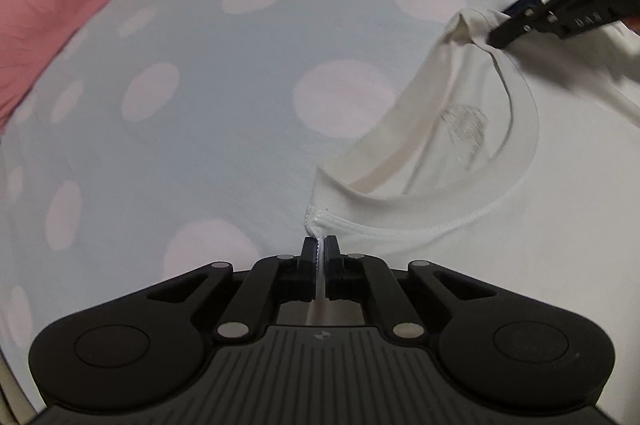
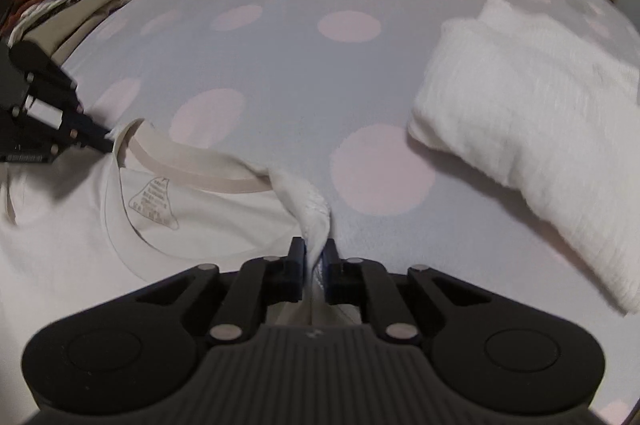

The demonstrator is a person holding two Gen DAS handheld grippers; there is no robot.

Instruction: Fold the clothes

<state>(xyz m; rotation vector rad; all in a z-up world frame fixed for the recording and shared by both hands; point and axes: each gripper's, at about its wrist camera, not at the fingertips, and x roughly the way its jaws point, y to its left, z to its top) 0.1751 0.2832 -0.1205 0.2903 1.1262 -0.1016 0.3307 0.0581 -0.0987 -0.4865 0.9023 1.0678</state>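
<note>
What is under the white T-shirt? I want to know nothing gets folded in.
Around the T-shirt only the spotted sheet shows; what lies beneath the shirt is covered.

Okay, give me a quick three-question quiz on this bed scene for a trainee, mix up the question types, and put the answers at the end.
1. True or false: both grippers are shut on the same garment.
2. Multiple choice: what lies folded on the bed beyond the grippers? A) a white ribbed garment B) a blue towel C) a pair of jeans
3. Short answer: which part of the shirt does each gripper hold?

Key
1. True: the left gripper and the right gripper both pinch the white T-shirt.
2. A: the folded white garment rests on the dotted bedsheet.
3. The shoulder edges on either side of the neckline.
</note>
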